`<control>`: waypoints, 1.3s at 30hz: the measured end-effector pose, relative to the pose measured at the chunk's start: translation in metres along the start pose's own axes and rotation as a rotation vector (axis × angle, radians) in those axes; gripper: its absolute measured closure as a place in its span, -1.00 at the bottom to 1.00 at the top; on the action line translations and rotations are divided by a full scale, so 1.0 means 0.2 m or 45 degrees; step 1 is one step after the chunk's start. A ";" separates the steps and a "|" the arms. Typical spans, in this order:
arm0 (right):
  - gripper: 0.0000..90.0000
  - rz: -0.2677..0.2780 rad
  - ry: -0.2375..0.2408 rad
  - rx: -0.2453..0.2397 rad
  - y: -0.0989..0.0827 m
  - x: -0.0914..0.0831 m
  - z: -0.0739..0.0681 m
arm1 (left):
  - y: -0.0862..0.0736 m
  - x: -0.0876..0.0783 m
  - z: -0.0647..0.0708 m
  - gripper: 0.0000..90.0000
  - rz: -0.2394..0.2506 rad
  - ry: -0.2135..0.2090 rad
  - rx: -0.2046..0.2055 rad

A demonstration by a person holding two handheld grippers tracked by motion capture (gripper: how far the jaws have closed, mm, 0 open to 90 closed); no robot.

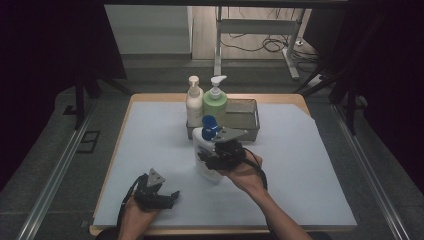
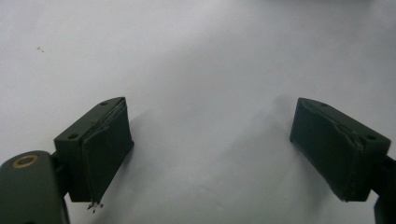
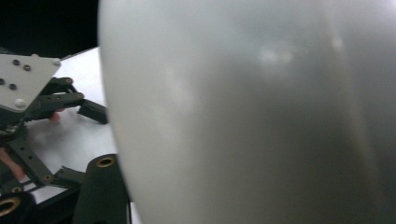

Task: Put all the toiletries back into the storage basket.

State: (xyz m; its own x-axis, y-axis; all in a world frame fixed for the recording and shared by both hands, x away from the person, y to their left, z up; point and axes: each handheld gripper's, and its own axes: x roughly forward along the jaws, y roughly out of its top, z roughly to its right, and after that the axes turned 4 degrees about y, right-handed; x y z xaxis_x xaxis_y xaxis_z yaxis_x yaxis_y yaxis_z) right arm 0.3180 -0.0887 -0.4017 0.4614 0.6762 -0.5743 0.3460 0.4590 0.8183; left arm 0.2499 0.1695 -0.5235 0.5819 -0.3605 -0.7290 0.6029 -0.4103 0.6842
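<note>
Right claw (image 1: 212, 156) grips the white blue-capped bottle (image 1: 204, 150) at desk (image 1: 300, 165) centre, just near of the metal basket (image 1: 245, 117); carry step judged underway. Left claw (image 2: 210, 149) rests wide and empty, near left. Next: clear the basket's near wall and lower it in.

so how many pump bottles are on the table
3: a white pump bottle and a green pump bottle standing in the metal basket, and a blue-topped white bottle gripped by the right gripper before it.
</note>
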 end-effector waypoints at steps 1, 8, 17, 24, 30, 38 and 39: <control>-0.12 0.002 -0.009 -0.001 0.00 -0.01 0.01 | 0.00 0.00 0.00 -0.73 0.000 0.000 0.000; -0.12 0.015 -0.058 0.032 0.01 -0.10 0.06 | 0.00 0.00 0.00 -0.73 0.000 0.000 0.000; -0.12 0.019 -0.133 0.079 0.00 -0.20 0.16 | 0.00 0.00 0.00 -0.73 0.000 0.001 -0.001; -0.12 0.031 -0.181 0.107 0.01 -0.29 0.23 | 0.00 0.00 0.00 -0.73 0.000 0.001 -0.001; -0.12 0.041 -0.218 0.133 0.02 -0.35 0.29 | 0.00 0.00 0.00 -0.73 0.002 0.000 -0.003; -0.11 0.054 -0.266 0.160 0.05 -0.39 0.35 | 0.00 0.00 0.00 -0.73 0.003 0.000 -0.003; -0.11 0.057 -0.270 0.164 0.06 -0.40 0.36 | 0.00 0.00 0.00 -0.73 0.002 0.000 -0.003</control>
State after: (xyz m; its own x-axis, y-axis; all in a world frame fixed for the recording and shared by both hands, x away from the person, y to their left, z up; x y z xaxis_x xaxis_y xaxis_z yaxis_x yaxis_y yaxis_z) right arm 0.3445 -0.1791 -0.3485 0.6348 0.5521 -0.5406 0.4163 0.3450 0.8412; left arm 0.2498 0.1693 -0.5236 0.5830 -0.3610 -0.7279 0.6031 -0.4080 0.6854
